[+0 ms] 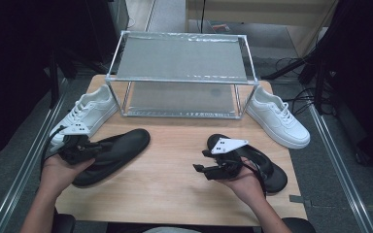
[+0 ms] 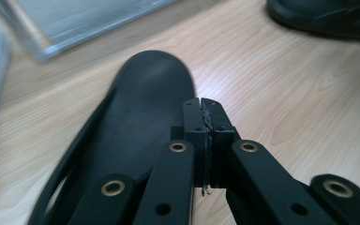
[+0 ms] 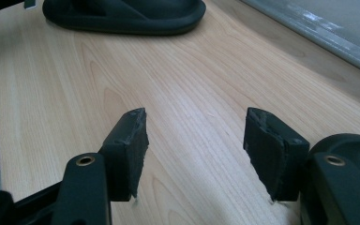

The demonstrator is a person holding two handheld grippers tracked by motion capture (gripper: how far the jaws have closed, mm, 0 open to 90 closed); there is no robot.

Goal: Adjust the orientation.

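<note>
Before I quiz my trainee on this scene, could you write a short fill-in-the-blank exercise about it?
1. The left gripper has its jaws ____, with nothing between them.
2. The right gripper has its jaws ____, above bare table.
3. The two sneakers beside the metal rack are ____ in colour.
4. The left gripper hangs over a ____ slipper.

Missing words: shut; open; white; black

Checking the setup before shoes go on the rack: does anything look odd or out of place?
The rack stands square, with a white sneaker at each end. The left black slipper lies at an angle, toe toward the rack. The right gripper's fingers have ragged, worn pad edges. Nothing else stands out.
</note>
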